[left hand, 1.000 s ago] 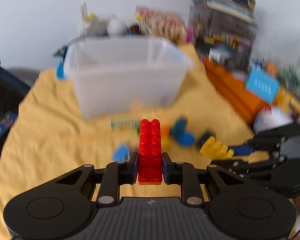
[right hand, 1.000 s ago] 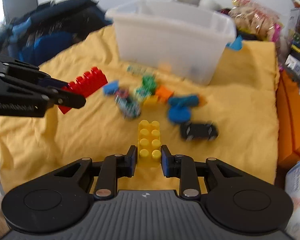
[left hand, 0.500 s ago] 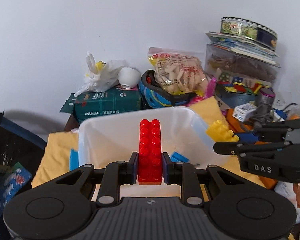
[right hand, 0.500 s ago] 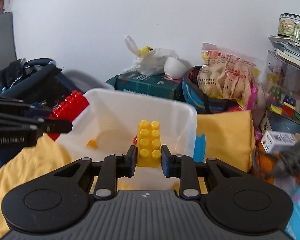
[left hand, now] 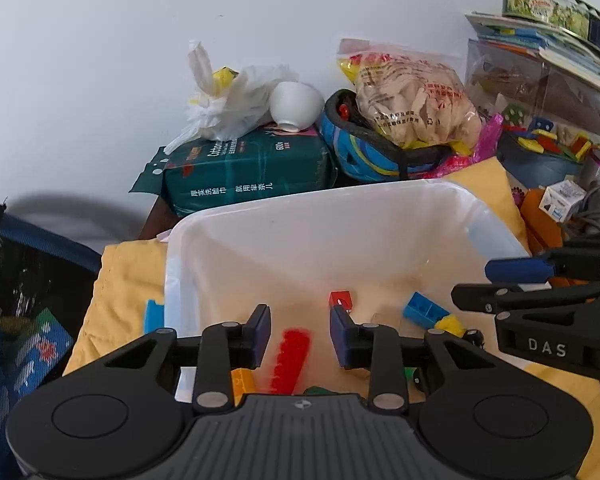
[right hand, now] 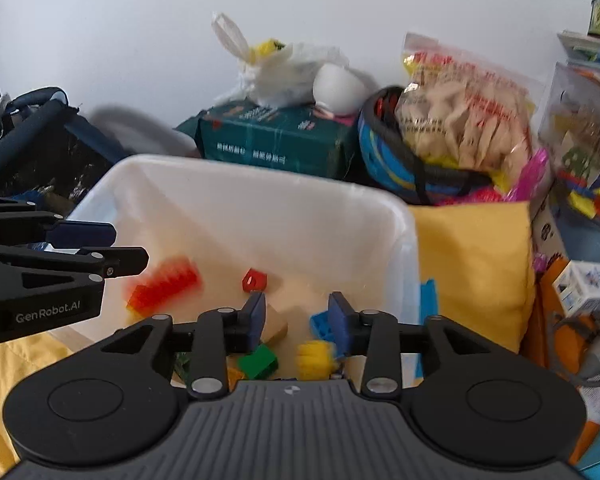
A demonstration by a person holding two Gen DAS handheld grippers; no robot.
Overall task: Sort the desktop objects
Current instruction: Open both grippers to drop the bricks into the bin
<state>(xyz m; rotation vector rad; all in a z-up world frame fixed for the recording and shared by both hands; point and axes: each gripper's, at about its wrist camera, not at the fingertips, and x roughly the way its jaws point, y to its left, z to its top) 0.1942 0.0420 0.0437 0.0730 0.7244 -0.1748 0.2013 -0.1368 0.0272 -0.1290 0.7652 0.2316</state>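
Right gripper (right hand: 296,316) over white bin (right hand: 404,216), jaws opening, nothing between pads. Blurred yellow brick (right hand: 315,354) just below them. Blurred red brick (right hand: 164,286) beside left gripper (right hand: 130,258). Red cube (right hand: 254,279), blue brick (right hand: 321,327), green brick (right hand: 259,361) inside bin.

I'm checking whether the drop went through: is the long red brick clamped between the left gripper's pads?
No: the red brick lies blurred below the opening left gripper, touching neither pad.
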